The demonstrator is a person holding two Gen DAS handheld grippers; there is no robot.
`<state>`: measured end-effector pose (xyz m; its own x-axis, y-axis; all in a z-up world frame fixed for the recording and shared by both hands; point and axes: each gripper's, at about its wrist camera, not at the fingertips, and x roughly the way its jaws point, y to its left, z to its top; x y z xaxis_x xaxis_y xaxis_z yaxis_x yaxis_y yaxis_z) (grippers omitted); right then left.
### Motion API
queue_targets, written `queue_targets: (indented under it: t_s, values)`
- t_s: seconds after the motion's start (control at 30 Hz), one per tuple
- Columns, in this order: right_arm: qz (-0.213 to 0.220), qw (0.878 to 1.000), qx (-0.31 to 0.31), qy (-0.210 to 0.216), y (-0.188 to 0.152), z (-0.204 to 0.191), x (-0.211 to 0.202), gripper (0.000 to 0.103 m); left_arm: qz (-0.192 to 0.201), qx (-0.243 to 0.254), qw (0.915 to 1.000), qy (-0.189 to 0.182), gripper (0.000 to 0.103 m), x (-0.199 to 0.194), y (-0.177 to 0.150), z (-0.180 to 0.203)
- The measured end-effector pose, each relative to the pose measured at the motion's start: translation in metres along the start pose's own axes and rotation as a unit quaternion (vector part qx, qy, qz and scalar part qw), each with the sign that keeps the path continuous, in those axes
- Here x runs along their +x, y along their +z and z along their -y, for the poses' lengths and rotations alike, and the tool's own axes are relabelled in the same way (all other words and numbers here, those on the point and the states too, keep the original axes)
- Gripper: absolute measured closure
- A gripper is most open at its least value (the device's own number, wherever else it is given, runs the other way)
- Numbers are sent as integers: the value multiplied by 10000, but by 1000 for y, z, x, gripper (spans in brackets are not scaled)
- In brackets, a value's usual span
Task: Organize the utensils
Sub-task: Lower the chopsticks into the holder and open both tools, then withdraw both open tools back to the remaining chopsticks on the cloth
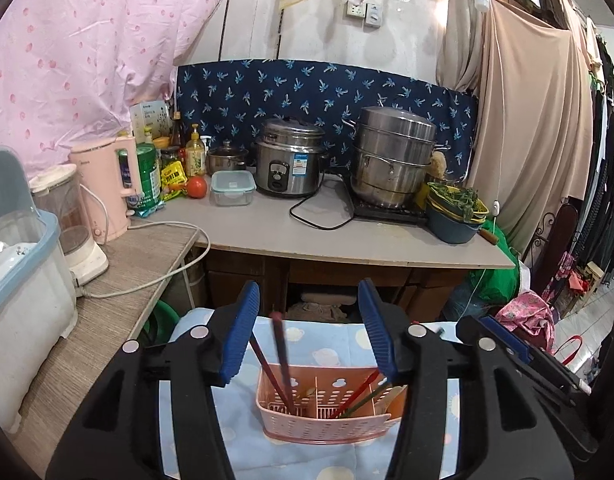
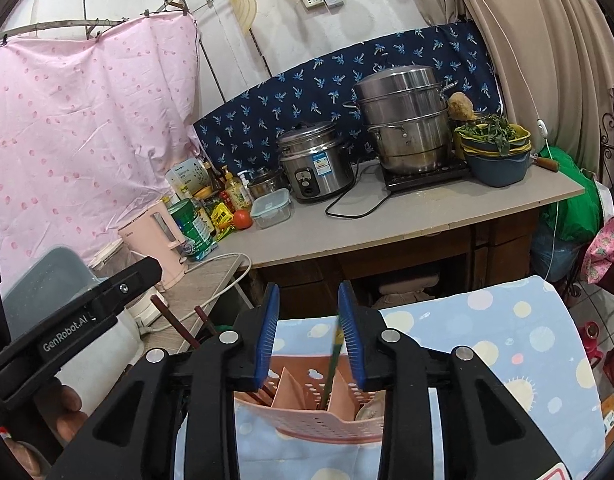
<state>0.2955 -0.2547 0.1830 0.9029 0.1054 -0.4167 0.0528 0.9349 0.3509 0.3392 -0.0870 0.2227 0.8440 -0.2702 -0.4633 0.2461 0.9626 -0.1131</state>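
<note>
A pink perforated utensil basket (image 1: 327,420) stands on a blue dotted cloth (image 1: 327,344). In the left wrist view, two dark red chopsticks (image 1: 281,360) stand in its left compartment; red and green sticks (image 1: 359,398) lean in the right one. My left gripper (image 1: 309,332) is open above the basket, holding nothing. My right gripper (image 2: 309,336) is open over the basket (image 2: 327,420). A green chopstick (image 2: 333,364) stands between its fingers, its lower end in a middle compartment, leaning against the right pad. The left gripper's body (image 2: 67,320) shows at the left.
A counter (image 1: 347,236) behind holds a rice cooker (image 1: 289,156), a steamer pot (image 1: 395,156), a bowl of greens (image 1: 455,212), a pink kettle (image 1: 107,188), bottles and a tomato. A dish box (image 1: 23,280) and blender stand on the left shelf. Clothes hang at right.
</note>
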Motion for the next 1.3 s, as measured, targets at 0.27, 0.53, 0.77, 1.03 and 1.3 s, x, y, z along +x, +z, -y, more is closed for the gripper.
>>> queue_targets:
  t_s: [0.27,0.53,0.77,1.03,1.3]
  values:
    - [42,10000,-52,19,-3,-6,-24,65,-34,2,10000,13,54,-11,-4,-2]
    - [-33,10000,-49,62,-21,-9,-53,59,-105,67,9999,32,53,-35,-22,1]
    - [-203,9998,-26,43,-49,-7,-79,58,-218,219,9995,70,47,-58,-50,5]
    - [-704,9973,-178,-69,-108,-5,-103,58,-550,284,9981,73,40,-74,-99,4]
    - [-1338,9895,-508,-214,-185,-10,-121,58,-1161,347,9926,106,40,-85,-170,-3]
